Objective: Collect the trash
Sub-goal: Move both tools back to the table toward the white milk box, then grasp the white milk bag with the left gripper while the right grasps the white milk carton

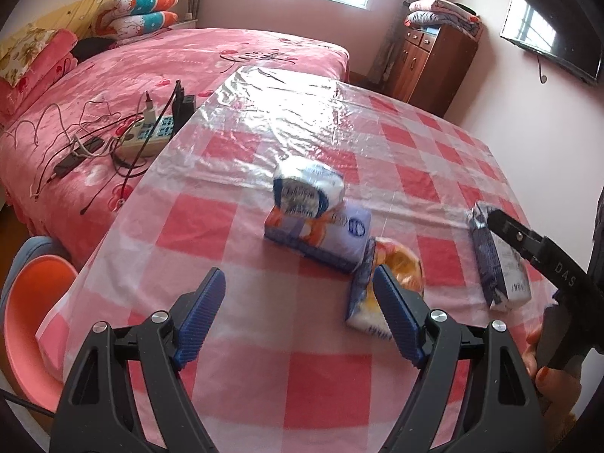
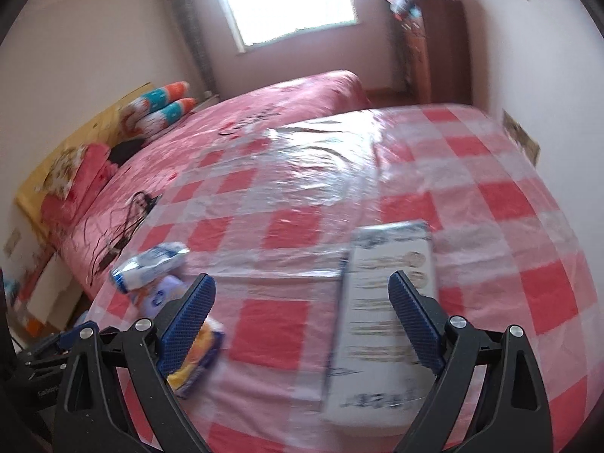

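On the pink checked table (image 1: pixel 264 377) lie a purple tissue pack (image 1: pixel 321 234) with a blue-and-white wrapper (image 1: pixel 307 187) on top, an orange-and-yellow wrapper (image 1: pixel 381 287), and a white-and-blue carton (image 1: pixel 498 260) lying flat. My left gripper (image 1: pixel 300 309) is open and empty, its right finger beside the orange wrapper. My right gripper (image 2: pixel 302 309) is open above the table (image 2: pixel 275 324), its right finger over the carton (image 2: pixel 381 317). The right view also shows the blue-and-white wrapper (image 2: pixel 151 264), the tissue pack (image 2: pixel 162 294) and the orange wrapper (image 2: pixel 200 355) at left.
A pink bed (image 1: pixel 132 71) with a power strip and cables (image 1: pixel 147 136) stands beyond the table's left edge. An orange chair (image 1: pixel 30 321) is at the near left. A wooden cabinet (image 1: pixel 434 64) and a wall TV (image 1: pixel 551 30) are at the back right.
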